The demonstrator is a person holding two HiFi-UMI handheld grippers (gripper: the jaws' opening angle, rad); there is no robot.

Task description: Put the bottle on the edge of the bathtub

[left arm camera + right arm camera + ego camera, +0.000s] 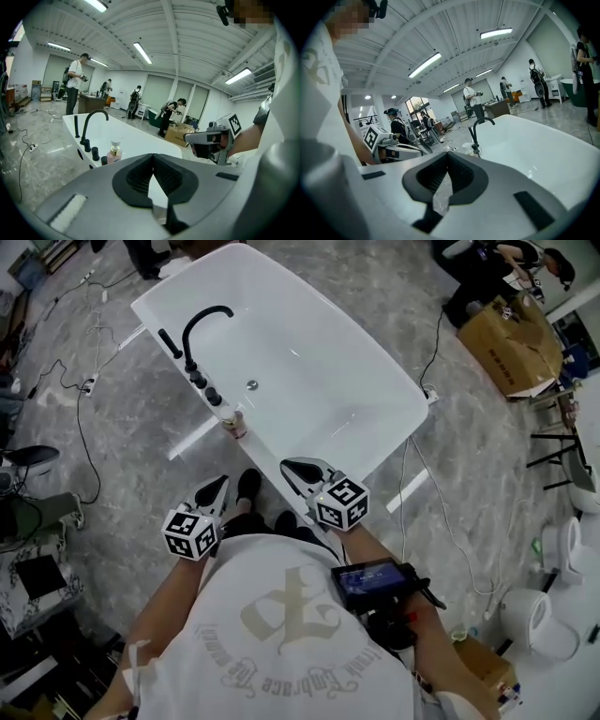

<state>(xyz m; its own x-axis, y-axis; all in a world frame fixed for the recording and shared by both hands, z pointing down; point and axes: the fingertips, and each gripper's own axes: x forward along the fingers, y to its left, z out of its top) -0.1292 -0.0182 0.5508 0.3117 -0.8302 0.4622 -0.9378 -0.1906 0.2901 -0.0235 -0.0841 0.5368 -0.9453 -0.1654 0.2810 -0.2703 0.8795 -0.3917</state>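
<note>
A small pink bottle [234, 420] with a pale cap stands upright on the near rim of the white bathtub [375, 381], just beside the black faucet [199, 329] and its knobs. My left gripper [223, 481] is held shut and empty in front of my body, short of the tub and apart from the bottle. Beside it my right gripper [290, 465] is shut too, with nothing in it. In the left gripper view the bottle [114, 152] shows past the shut left gripper [153, 157]. In the right gripper view the bottle [467, 147] sits by the faucet [480, 129], beyond the shut right gripper [447, 154].
Cables [80, 427] trail over the grey floor left of the tub, and another cable [441, 512] runs at the right. A cardboard box [511, 343] lies at the upper right, toilets [539, 620] at the lower right. Several people stand in the background [75, 84].
</note>
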